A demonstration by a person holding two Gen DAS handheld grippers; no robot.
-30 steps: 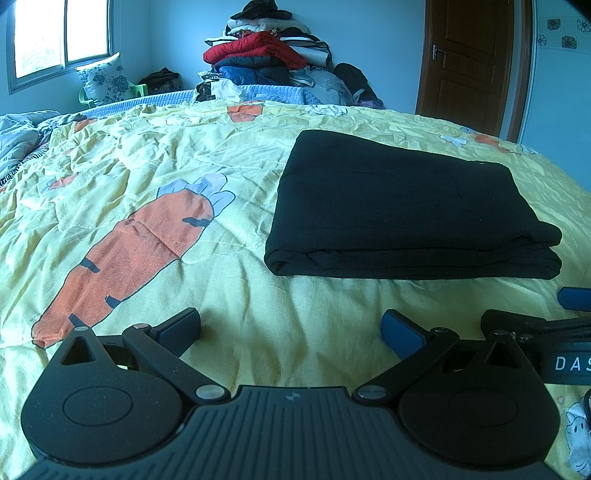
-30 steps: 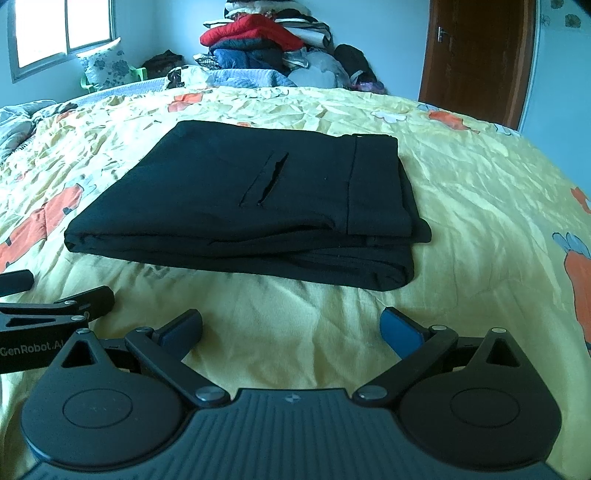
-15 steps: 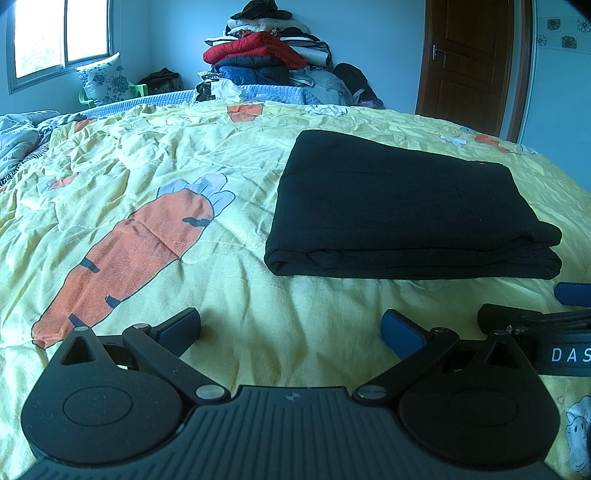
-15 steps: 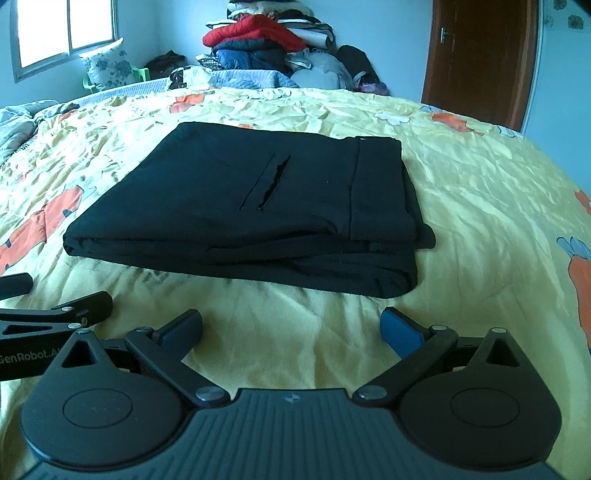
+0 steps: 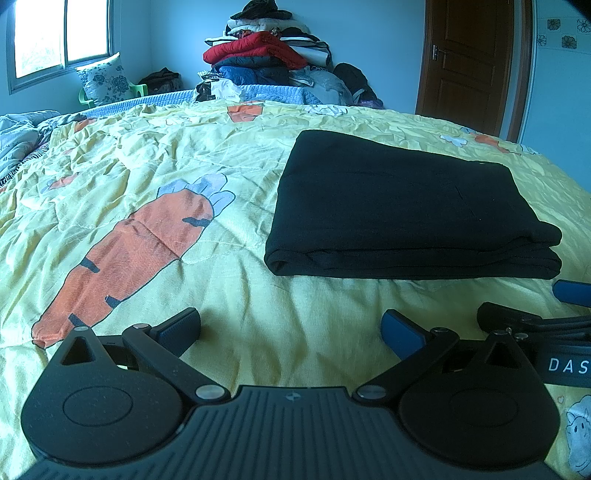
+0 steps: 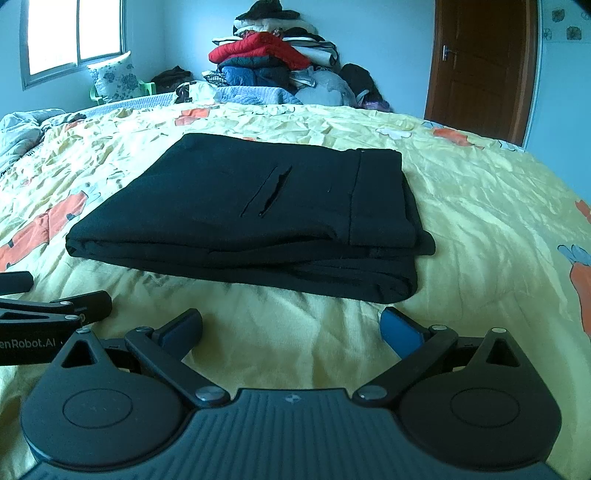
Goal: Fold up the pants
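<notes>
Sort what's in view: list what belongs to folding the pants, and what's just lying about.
Belongs to the job:
black pants, folded on the bed
left tool, open
right tool, open

Just lying about:
clothes pile
flowered pillow
green chair
door
window

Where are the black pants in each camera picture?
Left wrist view: the folded black pants lie right of centre on the yellow carrot quilt.
Right wrist view: the pants lie centre-left, pocket slit showing.
Shared landmark: the clothes pile with the red jacket at the back.
</notes>
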